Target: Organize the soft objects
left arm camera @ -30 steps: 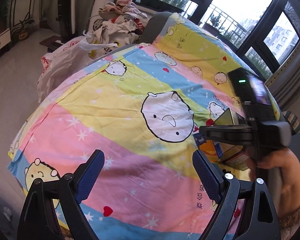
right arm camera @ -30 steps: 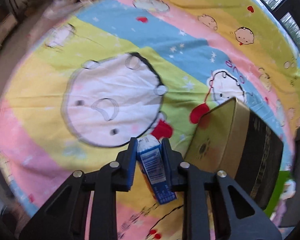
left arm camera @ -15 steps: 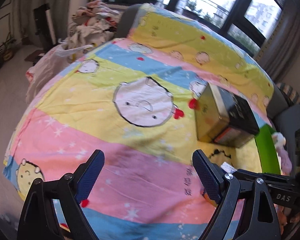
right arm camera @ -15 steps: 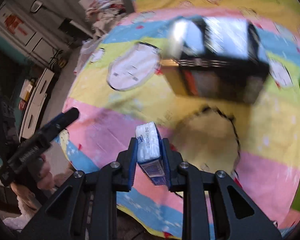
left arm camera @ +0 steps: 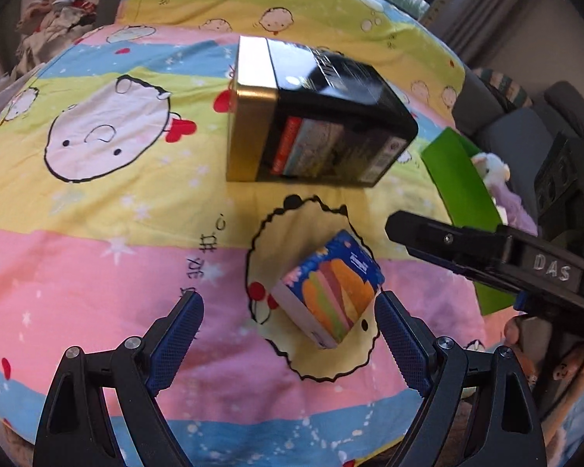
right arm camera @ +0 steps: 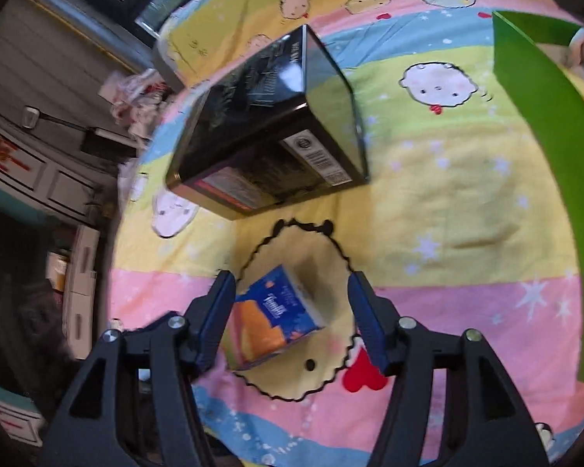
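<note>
The tissue pack [right arm camera: 270, 321] lies on the sheet [right arm camera: 447, 202], low and left of centre in the right wrist view, inside a scalloped cartoon outline printed on the fabric. In the left wrist view it sits at lower centre [left arm camera: 329, 292], tilted on one corner edge, its orange and striped face up.

The right gripper [right arm camera: 290, 317] straddles the pack with its jaws opening. The left pad looks close against the pack's side and the right pad stands clear of it, so I judge that nothing is pinched. The left gripper [left arm camera: 288, 344] hangs wide open and empty just below the pack in its own view, the pack lying a little beyond the fingertips and nearer the right-hand one.

Above the pack, at upper centre of both views, a black and gold tin [left arm camera: 315, 116] rests on its side (well apart from the pack). A green bin [right arm camera: 545, 148] runs down the right edge of the right wrist view, with a plush toy [left arm camera: 490, 167] showing at its far end.

The step in hand reads as a release: the pack is being set down on the sheet. Next, the right gripper needs to lift straight away without dragging the light pack along. If the pack belongs in the bin, a fresh squeeze across its narrow sides is called for.
</note>
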A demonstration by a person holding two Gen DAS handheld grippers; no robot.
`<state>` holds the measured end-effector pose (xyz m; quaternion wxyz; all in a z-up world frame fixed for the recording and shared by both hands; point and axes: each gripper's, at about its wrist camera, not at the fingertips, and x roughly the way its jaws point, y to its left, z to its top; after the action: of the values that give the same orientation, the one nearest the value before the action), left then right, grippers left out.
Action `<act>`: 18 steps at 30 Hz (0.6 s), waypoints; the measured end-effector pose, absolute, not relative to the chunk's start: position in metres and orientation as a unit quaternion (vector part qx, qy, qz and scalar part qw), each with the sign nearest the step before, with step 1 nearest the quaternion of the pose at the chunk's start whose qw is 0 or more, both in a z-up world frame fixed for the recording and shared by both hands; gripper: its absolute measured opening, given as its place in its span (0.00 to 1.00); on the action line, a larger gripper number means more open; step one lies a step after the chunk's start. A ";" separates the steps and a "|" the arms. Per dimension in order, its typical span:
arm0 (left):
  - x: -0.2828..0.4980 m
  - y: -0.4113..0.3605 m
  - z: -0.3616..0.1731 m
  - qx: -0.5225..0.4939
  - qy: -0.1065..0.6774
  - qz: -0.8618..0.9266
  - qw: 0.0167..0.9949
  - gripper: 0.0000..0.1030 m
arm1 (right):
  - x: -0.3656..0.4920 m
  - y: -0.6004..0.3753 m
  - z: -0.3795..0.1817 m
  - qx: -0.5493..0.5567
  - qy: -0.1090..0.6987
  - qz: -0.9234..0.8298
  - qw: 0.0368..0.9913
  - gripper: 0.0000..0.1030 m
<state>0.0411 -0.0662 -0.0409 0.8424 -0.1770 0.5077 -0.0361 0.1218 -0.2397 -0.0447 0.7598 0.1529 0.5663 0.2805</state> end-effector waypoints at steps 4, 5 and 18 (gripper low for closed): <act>0.045 -0.077 -0.051 -0.182 0.519 -0.045 0.834 0.82 | 0.119 -0.228 -0.053 0.148 0.570 0.306 0.748 0.58; 0.046 -0.080 -0.055 -0.180 0.524 -0.047 0.831 0.71 | 0.121 -0.224 -0.059 0.147 0.576 0.309 0.742 0.58; 0.057 -0.123 -0.021 -0.126 0.464 -0.072 0.874 0.63 | 0.124 -0.257 -0.048 0.189 0.549 0.321 0.748 0.52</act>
<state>0.0571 -0.1229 -0.0209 0.8737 -0.1263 0.4641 -0.0723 0.1245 -0.2574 -0.0480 0.7478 0.1891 0.5493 0.3214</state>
